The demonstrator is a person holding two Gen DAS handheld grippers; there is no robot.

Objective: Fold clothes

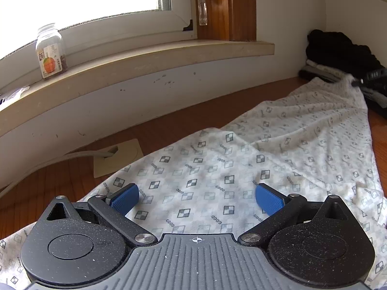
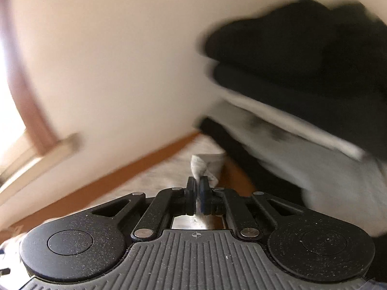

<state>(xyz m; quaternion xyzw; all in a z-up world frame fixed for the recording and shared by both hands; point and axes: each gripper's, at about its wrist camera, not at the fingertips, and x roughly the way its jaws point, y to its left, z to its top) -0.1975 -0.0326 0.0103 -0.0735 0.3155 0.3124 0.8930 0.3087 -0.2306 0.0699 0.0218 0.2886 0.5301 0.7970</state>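
Across the wooden table [image 1: 60, 181] lies the patterned garment [image 1: 241, 159], thin white cloth printed with small checked squares, softly creased and stretched toward the far corner. At that far end the right gripper [image 2: 198, 183] pinches a bunched corner of it between pressed-together jaws, while the left gripper [image 1: 197, 199] hovers spread above the near end, gripping nothing. With only that small pinch, the limp fabric could slip free, or drag against the dark pile of clothes [image 1: 338, 53] just beside it.
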